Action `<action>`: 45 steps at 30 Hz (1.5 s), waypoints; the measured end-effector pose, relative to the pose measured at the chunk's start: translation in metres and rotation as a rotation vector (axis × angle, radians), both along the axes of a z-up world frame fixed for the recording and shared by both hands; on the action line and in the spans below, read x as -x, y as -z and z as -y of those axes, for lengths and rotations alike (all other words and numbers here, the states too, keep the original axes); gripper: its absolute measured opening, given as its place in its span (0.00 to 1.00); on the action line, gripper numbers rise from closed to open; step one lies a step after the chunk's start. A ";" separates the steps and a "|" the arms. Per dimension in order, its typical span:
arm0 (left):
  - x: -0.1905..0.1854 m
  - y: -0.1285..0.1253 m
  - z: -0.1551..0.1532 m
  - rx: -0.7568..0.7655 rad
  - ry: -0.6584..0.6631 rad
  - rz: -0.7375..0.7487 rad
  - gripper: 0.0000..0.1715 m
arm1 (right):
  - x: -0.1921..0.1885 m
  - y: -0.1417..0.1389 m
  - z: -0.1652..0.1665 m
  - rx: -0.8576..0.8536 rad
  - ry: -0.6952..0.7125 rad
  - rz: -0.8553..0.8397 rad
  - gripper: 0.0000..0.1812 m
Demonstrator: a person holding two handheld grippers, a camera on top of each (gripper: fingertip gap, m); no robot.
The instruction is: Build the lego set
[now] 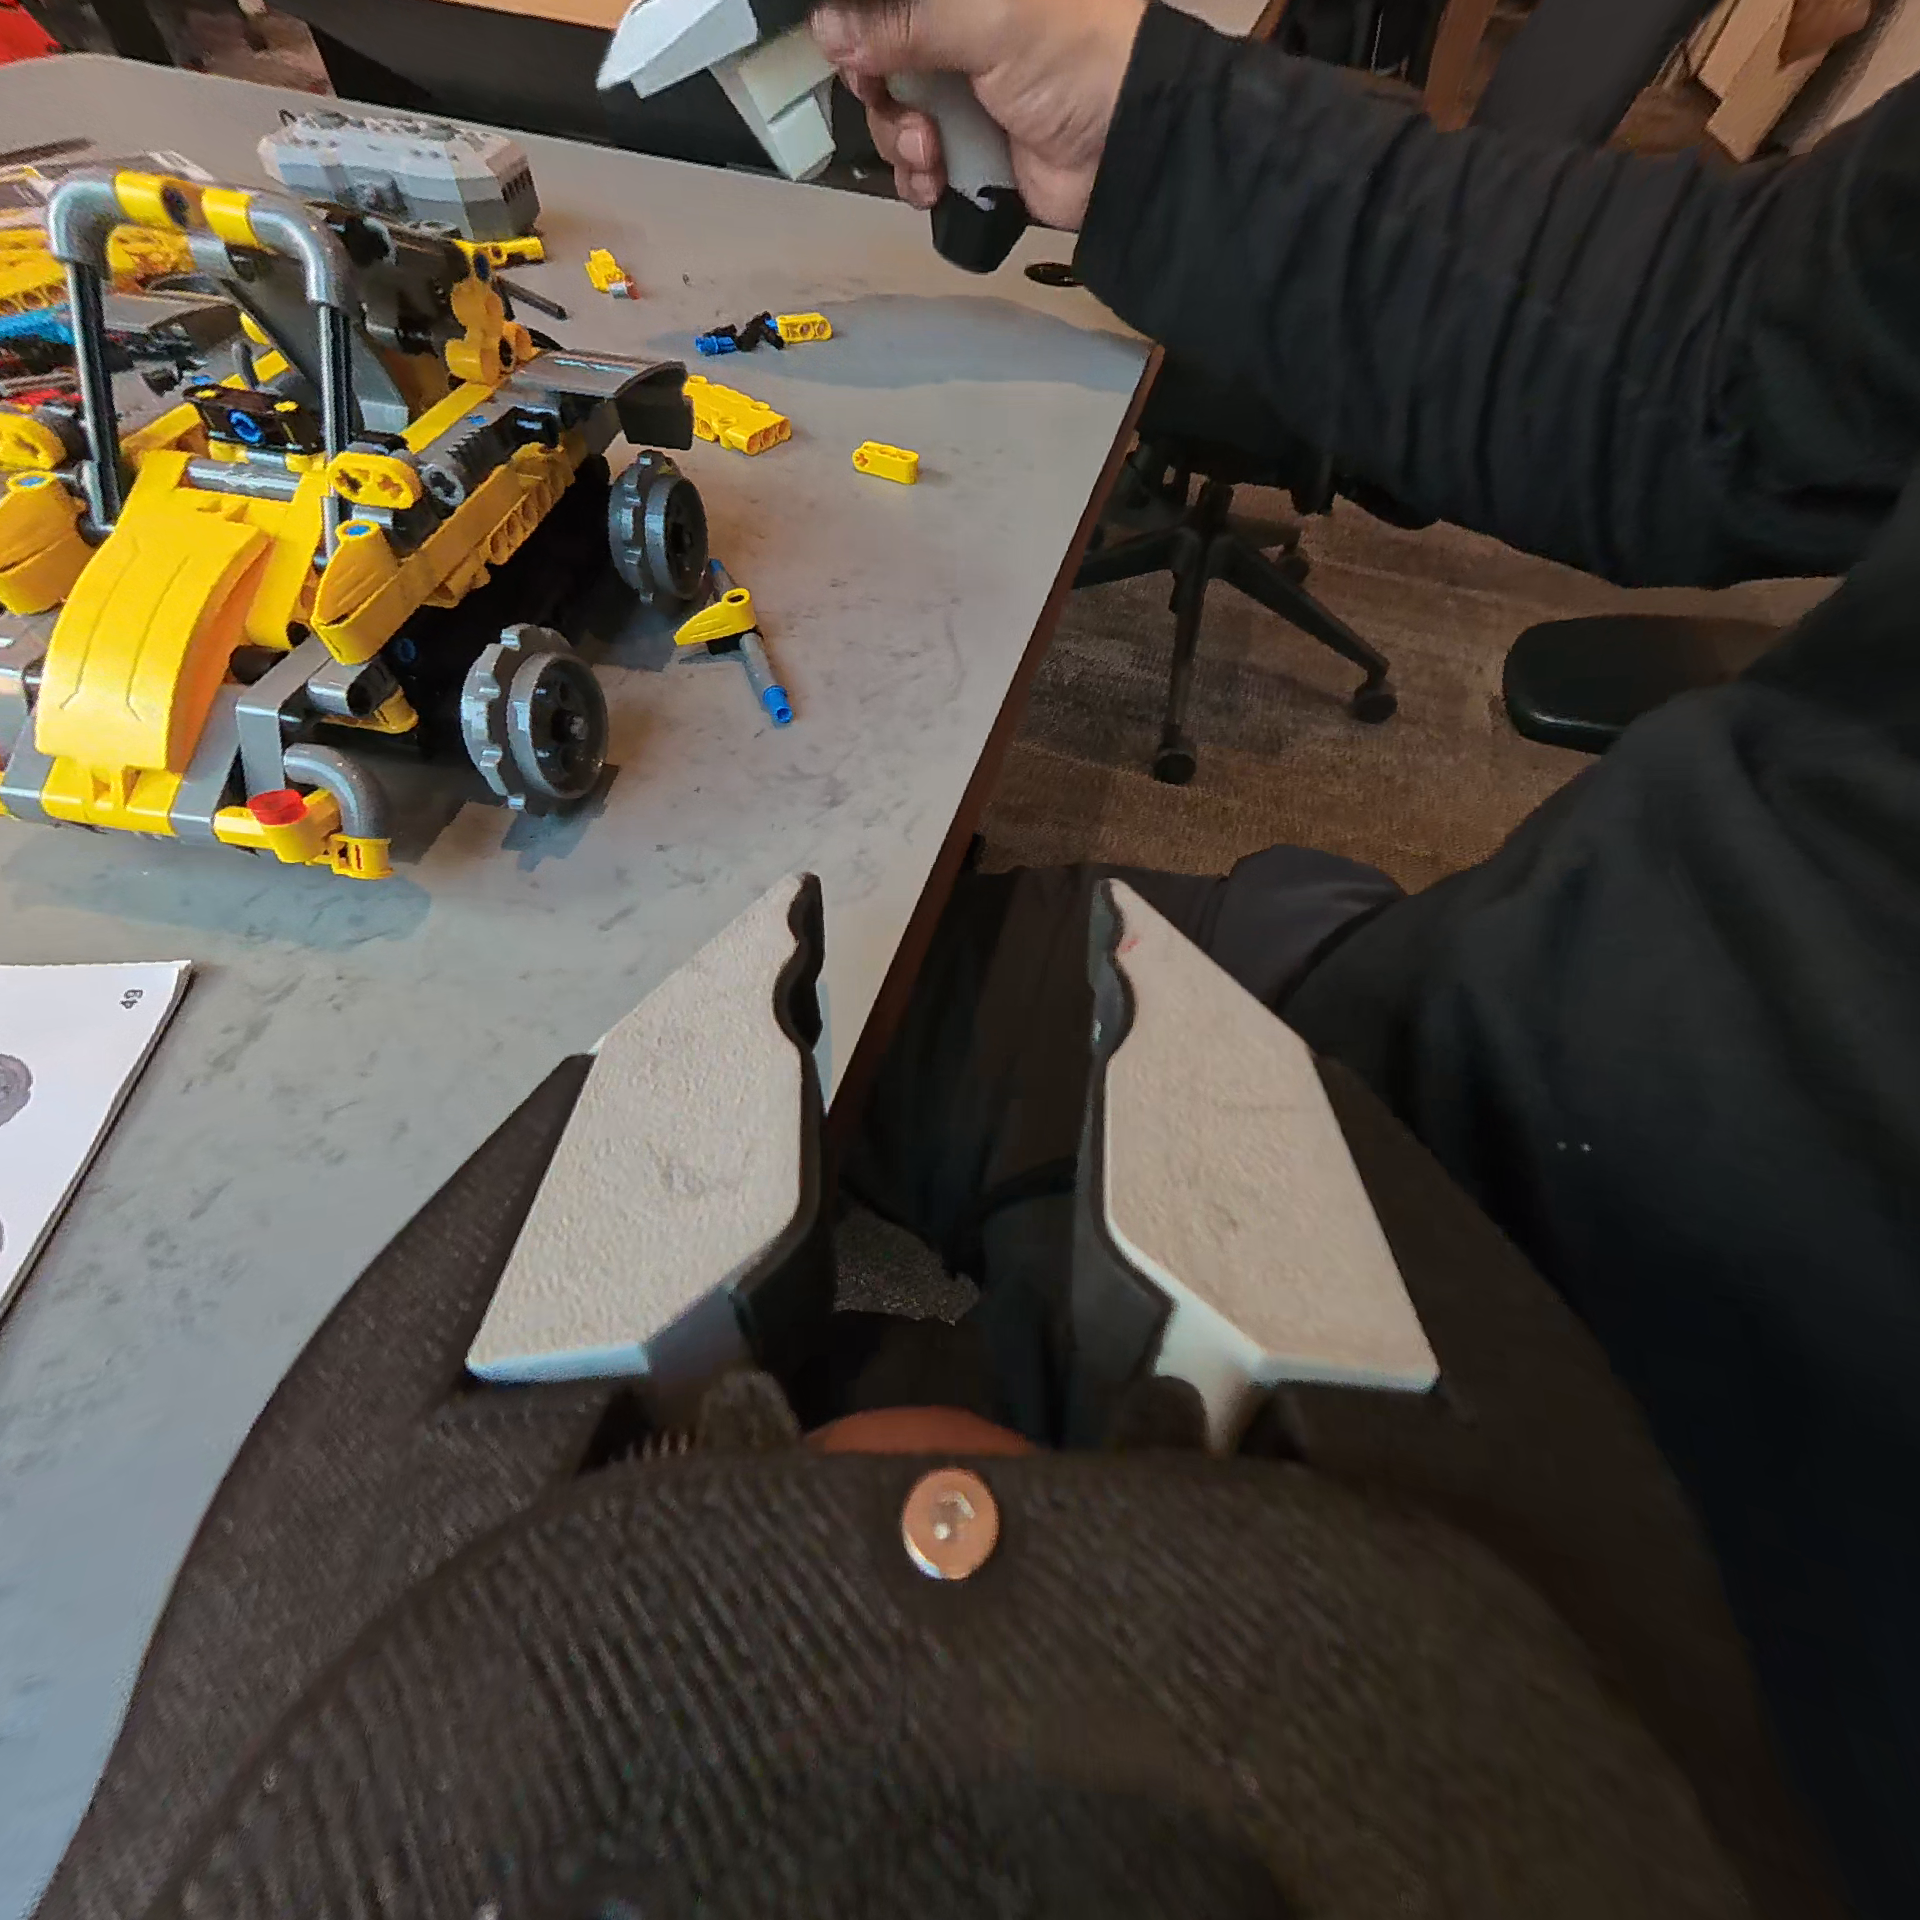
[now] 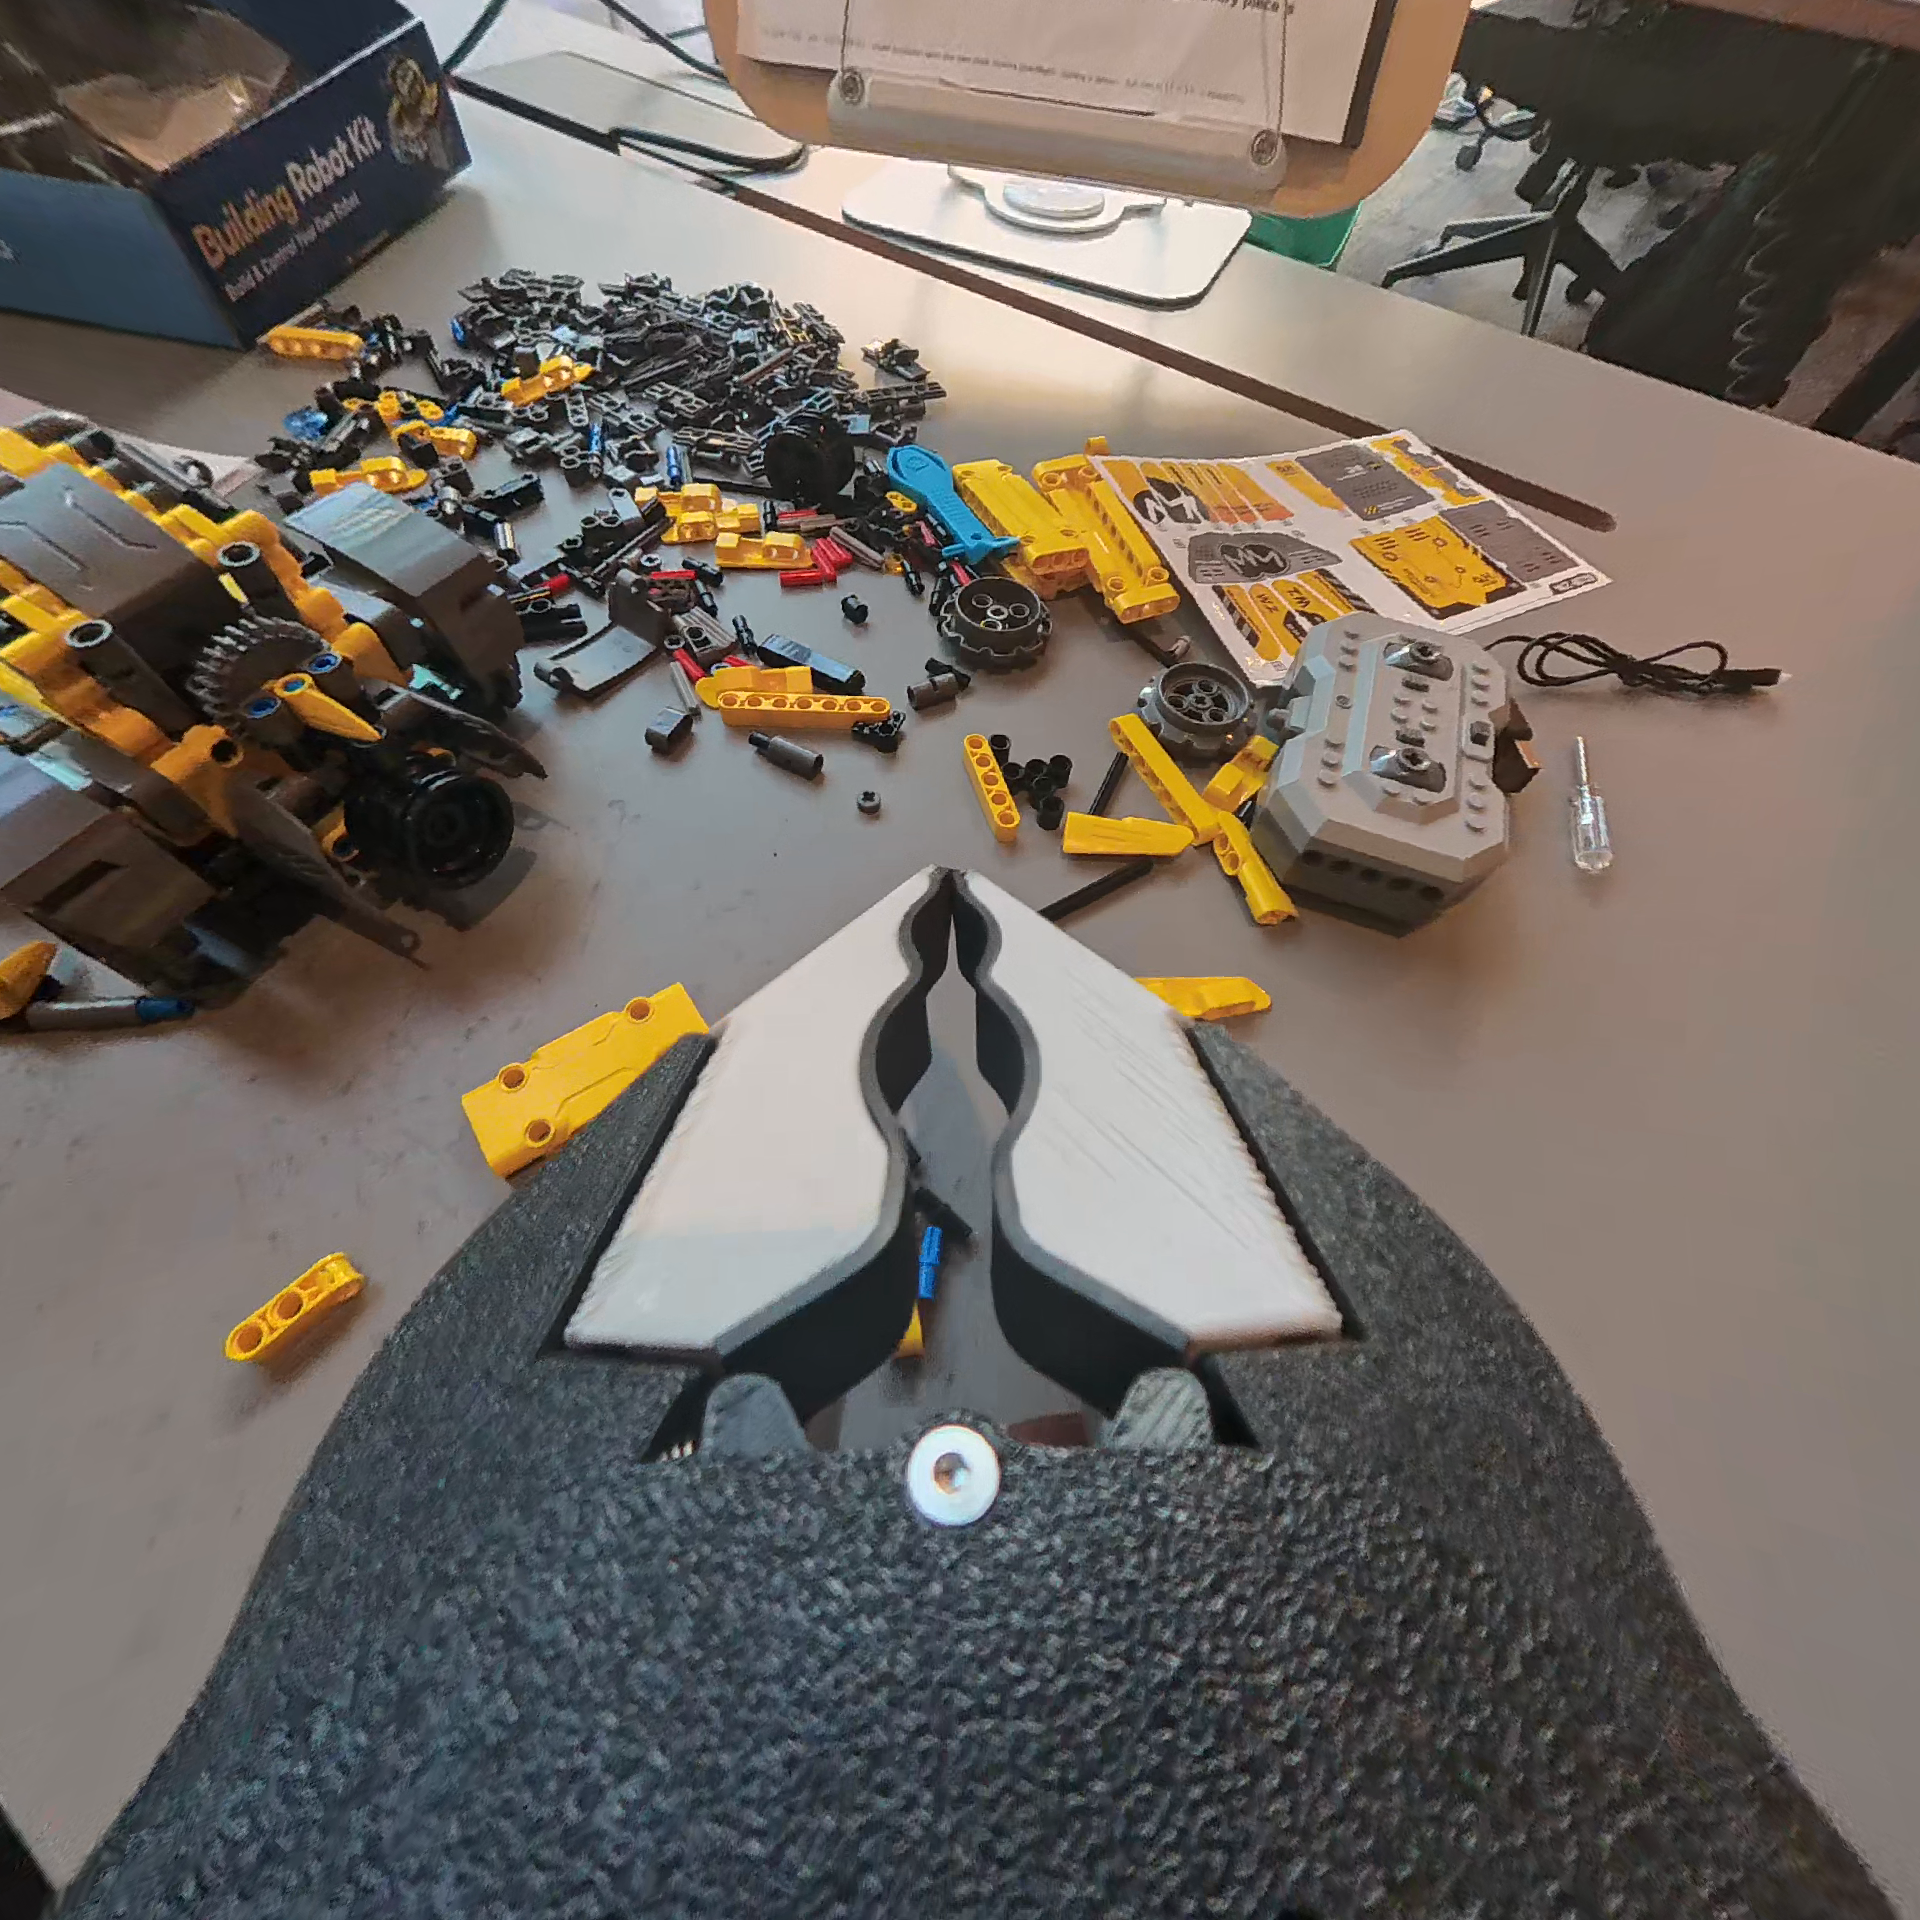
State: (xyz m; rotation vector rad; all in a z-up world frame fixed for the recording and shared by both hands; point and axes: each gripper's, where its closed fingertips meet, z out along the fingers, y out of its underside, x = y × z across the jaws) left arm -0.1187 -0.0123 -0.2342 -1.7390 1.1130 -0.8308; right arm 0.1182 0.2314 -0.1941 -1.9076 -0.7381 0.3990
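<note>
My left gripper (image 1: 956, 914) is open and empty. It hovers over the near edge of the grey table (image 1: 883, 748), above a person's dark-clothed lap. A yellow and grey brick-built vehicle (image 1: 208, 582) stands on the table to its far left. My right gripper (image 2: 951, 881) is shut with its tips together and nothing visible between them. It hangs over the table beside a thin black axle (image 2: 1091, 888). A yellow panel (image 2: 561, 1081) and the vehicle (image 2: 208, 675) lie to its left. In the left wrist view a hand holds the right gripper (image 1: 634, 62) high at the back.
Several loose black and yellow pieces (image 2: 675, 416) are scattered across the table. To the right lie a grey battery box (image 2: 1382, 758), a sticker sheet (image 2: 1351, 530), a small screwdriver (image 2: 1590, 821) and a black cable (image 2: 1621, 665). A blue box (image 2: 260, 187), a monitor stand (image 2: 1039, 218), a booklet (image 1: 62, 1091) and an office chair (image 1: 1226, 582) are also nearby. The left gripper is farther from the thin black axle (image 2: 1091, 888), some 40 centimetres, than the right, some 9 centimetres. Look for it in the left wrist view (image 1: 521, 301) too.
</note>
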 end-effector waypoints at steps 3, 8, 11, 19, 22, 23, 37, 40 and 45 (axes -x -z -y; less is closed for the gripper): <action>0.001 -0.001 -0.002 0.003 -0.019 0.029 0.29 | 0.014 -0.004 -0.007 0.012 -0.023 -0.038 0.03; 0.005 -0.003 -0.008 -0.017 -0.052 0.037 0.30 | 0.032 0.000 -0.006 0.045 -0.097 0.018 0.04; 0.008 -0.003 -0.008 -0.019 -0.056 0.043 0.30 | 0.024 0.008 -0.003 0.095 -0.131 0.093 0.03; 0.017 -0.012 -0.018 -0.038 -0.096 0.061 0.29 | -0.018 0.033 0.018 0.277 -0.233 0.322 0.05; 0.020 -0.019 -0.024 -0.049 -0.126 0.074 0.28 | -0.026 0.038 0.022 0.333 -0.284 0.384 0.05; 0.021 -0.020 -0.026 -0.051 -0.135 0.077 0.28 | -0.028 0.039 0.023 0.342 -0.301 0.409 0.05; 0.014 -0.013 -0.033 -0.059 -0.146 0.031 0.28 | -0.010 0.066 0.028 0.418 -0.465 0.546 0.05; 0.013 -0.009 -0.032 -0.049 -0.143 0.026 0.28 | -0.013 0.072 0.029 0.441 -0.472 0.552 0.05; 0.014 -0.004 -0.030 -0.042 -0.137 0.018 0.28 | -0.011 0.072 0.030 0.466 -0.479 0.466 0.03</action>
